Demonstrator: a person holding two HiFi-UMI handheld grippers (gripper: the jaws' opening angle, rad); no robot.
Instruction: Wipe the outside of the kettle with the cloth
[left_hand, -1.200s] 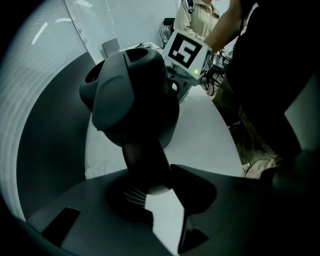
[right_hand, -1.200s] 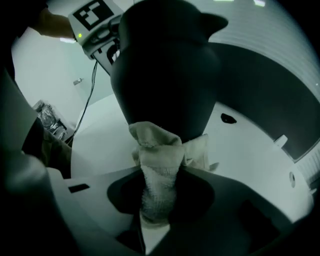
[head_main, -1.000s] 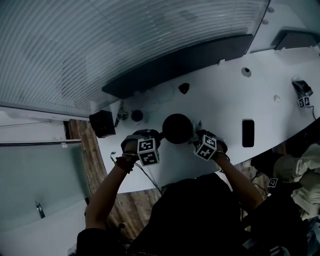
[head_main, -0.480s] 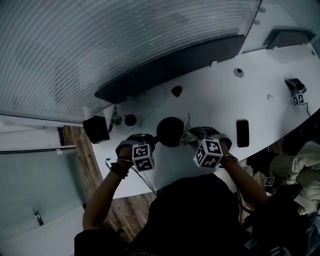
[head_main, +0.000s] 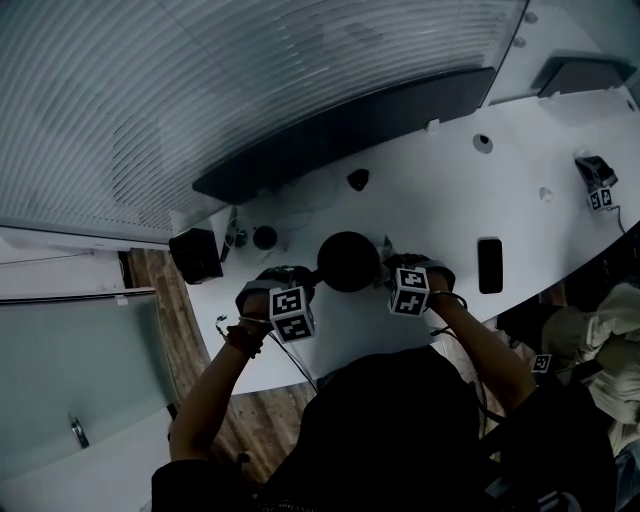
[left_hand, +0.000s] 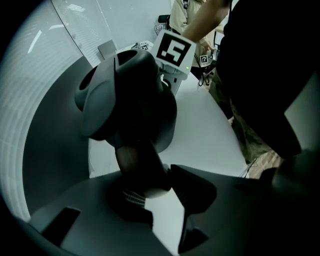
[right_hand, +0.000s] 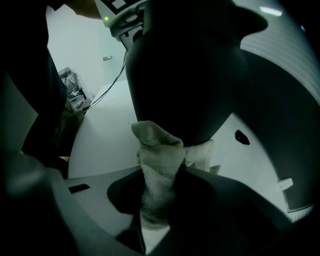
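At the near edge of the curved white surface (head_main: 440, 190), the left hand-held gripper (left_hand: 150, 187) has its two dark, matte jaws pressed onto the handle (left_hand: 136, 165) of the kettle (left_hand: 130, 100), a smooth rounded bar that meets the ribbed pads of the jaws. From this handle the kettle's bulbous dark body rises straight ahead of the jaws, its finish dull and even. The right hand-held gripper (right_hand: 160, 195) pinches the cloth (right_hand: 157, 165), a pale, nubby towelling bunched into a thick fold between the jaws. The top of the fold touches the lower wall of the kettle (right_hand: 185, 75), which fills the space just above the jaws. In the head view the kettle (head_main: 348, 260) stands as a round black shape on the surface, with the left hand-held gripper (head_main: 300, 282) touching it on one side and the right hand-held gripper (head_main: 392, 270) just beside it on the other. Each carries a white marker cube (head_main: 291, 312) printed with black square patterns. Farther out on the surface lie a flat dark rectangle (head_main: 489, 265) to the right and a black box (head_main: 197, 255) at the left end, beyond which shows a wood-grain floor (head_main: 160, 300).
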